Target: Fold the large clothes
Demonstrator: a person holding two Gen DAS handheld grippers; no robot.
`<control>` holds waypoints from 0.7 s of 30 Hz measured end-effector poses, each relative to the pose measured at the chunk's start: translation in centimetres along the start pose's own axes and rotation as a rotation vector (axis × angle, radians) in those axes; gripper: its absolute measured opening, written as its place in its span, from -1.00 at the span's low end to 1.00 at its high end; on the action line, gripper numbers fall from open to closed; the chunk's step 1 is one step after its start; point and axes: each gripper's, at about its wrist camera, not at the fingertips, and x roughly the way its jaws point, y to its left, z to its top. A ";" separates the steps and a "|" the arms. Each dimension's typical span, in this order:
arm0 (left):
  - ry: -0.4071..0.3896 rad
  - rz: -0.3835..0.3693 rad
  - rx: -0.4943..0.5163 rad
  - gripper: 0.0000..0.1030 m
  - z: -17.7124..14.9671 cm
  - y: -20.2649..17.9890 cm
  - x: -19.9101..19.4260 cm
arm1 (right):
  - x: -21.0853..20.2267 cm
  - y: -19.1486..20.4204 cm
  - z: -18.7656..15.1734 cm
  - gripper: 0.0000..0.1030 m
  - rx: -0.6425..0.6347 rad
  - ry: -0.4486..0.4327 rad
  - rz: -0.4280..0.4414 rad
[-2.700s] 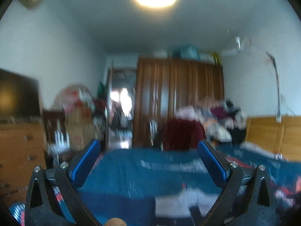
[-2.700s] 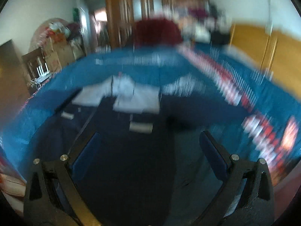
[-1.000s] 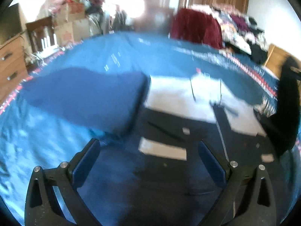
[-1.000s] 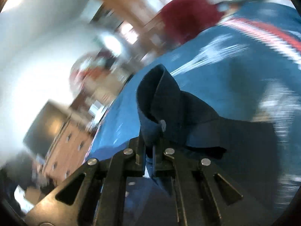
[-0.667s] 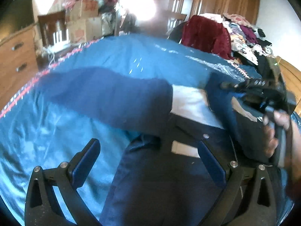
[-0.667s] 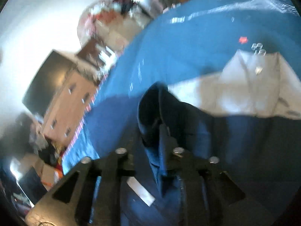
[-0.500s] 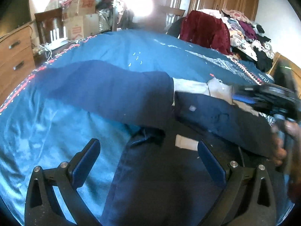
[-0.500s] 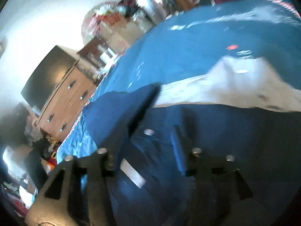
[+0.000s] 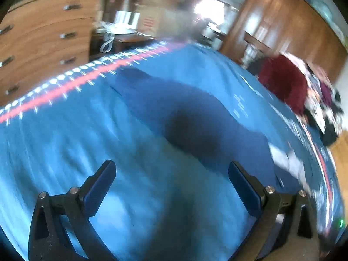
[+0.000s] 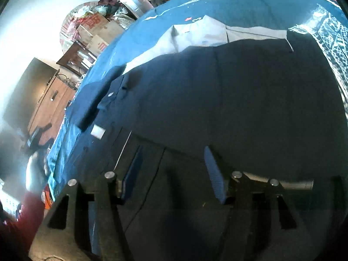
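A dark navy jacket [image 10: 239, 100] with a pale grey yoke [image 10: 195, 34] lies flat on the blue bedspread [image 10: 152, 21]. One sleeve is folded across its body, the buttoned cuff [image 10: 111, 96] resting near the jacket's left side. My right gripper [image 10: 171, 169] hovers open low over the jacket front, with nothing between its fingers. In the left wrist view the other sleeve [image 9: 191, 113] stretches out over the bedspread [image 9: 76, 148], and a bit of grey yoke [image 9: 285, 158] shows at the right. My left gripper [image 9: 171, 174] is open above the bedspread, just short of that sleeve.
A wooden dresser [image 9: 43, 43] stands beyond the bed's patterned red-and-white edge [image 9: 65, 82]. A maroon garment [image 9: 282, 84] and a clothes pile sit at the far end, before a wooden wardrobe [image 9: 282, 28]. Cardboard boxes [image 10: 95, 30] and a dark screen [image 10: 28, 95] line the wall.
My right gripper carried the sleeve cuff across the jacket, let it go and now stands open. My left gripper swung left, from the jacket body toward the outstretched sleeve.
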 end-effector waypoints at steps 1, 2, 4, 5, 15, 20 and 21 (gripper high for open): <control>0.008 -0.006 -0.030 0.99 1.4 1.3 1.0 | 0.1 0.1 -0.4 0.16 0.004 0.004 0.005; 0.020 -0.023 -0.068 0.99 2.7 2.6 2.2 | 0.3 0.0 -0.7 0.17 0.013 0.010 0.012; 0.046 -0.034 -0.132 0.98 4.4 4.4 4.6 | 0.6 0.1 -1.0 0.18 0.023 0.018 0.014; 0.062 -0.039 -0.147 0.97 5.2 5.0 6.0 | 0.7 0.1 -1.2 0.19 0.027 0.021 0.010; 0.080 -0.009 -0.213 -0.17 8.7 7.7 14.2 | 1.4 0.5 -1.6 0.18 0.030 0.037 0.003; 0.046 -0.126 -0.138 -0.91 9.4 4.7 13.3 | 0.3 -0.1 -1.5 -0.18 0.073 -0.002 0.003; 0.031 -0.189 -0.068 -0.95 9.4 1.9 12.2 | -0.1 -0.3 -1.4 -0.29 0.087 -0.015 0.014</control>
